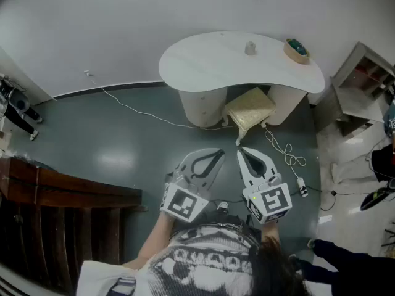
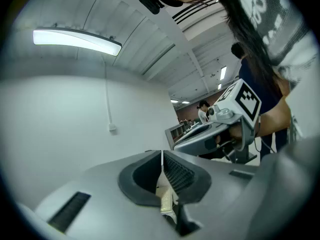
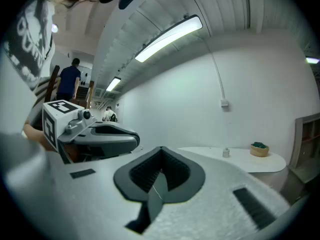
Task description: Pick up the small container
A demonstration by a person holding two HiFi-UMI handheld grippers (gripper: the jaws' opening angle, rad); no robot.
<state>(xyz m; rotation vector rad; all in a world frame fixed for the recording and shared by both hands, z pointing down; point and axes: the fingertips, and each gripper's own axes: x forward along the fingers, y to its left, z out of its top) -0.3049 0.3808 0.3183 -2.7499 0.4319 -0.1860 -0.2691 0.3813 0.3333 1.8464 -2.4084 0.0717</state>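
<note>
On the far white tabletop (image 1: 203, 63), the small container (image 1: 250, 48) is standing near a bowl (image 1: 297, 50), well apart from the person. The left hand-held gripper (image 1: 220, 153) and right hand-held gripper (image 1: 241, 153) are hanging clenched and empty. Arriving with the jaws unopened is risking knocking the container over.

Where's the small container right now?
In the head view, the container stands on the white table, left of the bowl.

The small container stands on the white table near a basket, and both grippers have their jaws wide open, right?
No: the small container does stand on the white table near the basket, but the left gripper and right gripper both have their jaws shut, as the two gripper views show.
</note>
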